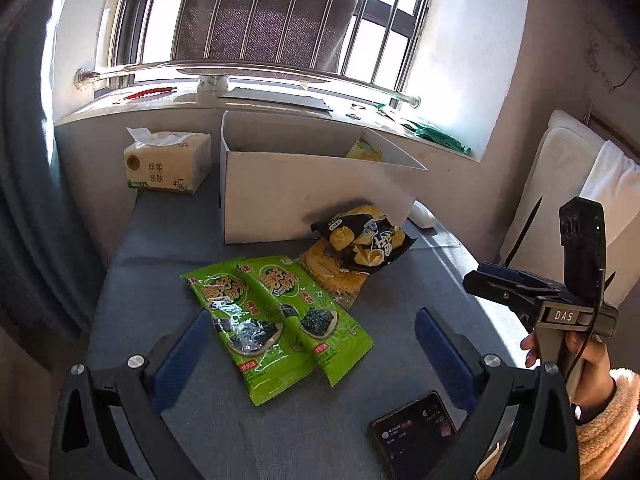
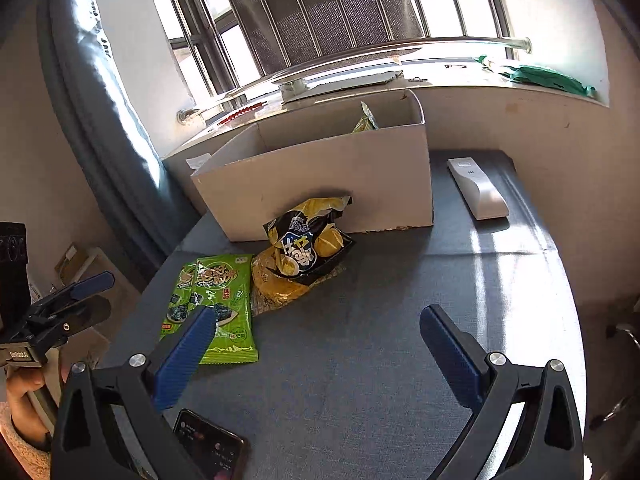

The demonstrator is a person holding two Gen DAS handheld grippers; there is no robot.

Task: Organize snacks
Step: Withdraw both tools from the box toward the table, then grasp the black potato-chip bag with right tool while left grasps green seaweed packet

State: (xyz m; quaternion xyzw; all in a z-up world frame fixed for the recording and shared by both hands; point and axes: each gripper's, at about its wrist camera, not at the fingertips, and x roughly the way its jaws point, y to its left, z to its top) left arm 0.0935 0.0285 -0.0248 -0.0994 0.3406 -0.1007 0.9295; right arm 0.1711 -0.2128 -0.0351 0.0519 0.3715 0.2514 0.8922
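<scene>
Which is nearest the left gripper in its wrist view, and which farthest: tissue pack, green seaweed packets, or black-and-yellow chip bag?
1. Green seaweed packets, between the open left gripper fingers.
2. Black-and-yellow chip bag, ahead right, against the white box.
3. Tissue pack, far left beside the box.

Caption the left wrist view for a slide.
Open left gripper hovering over two green seaweed packs near white box.

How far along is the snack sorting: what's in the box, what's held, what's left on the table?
Done: one yellow-green snack packet already stands inside the white cardboard box. In hand: nothing; the left gripper and right gripper are both open and empty. Left: two green seaweed packets, the black-and-yellow chip bag and the clear yellow packet under it still lie on the grey table.
</scene>
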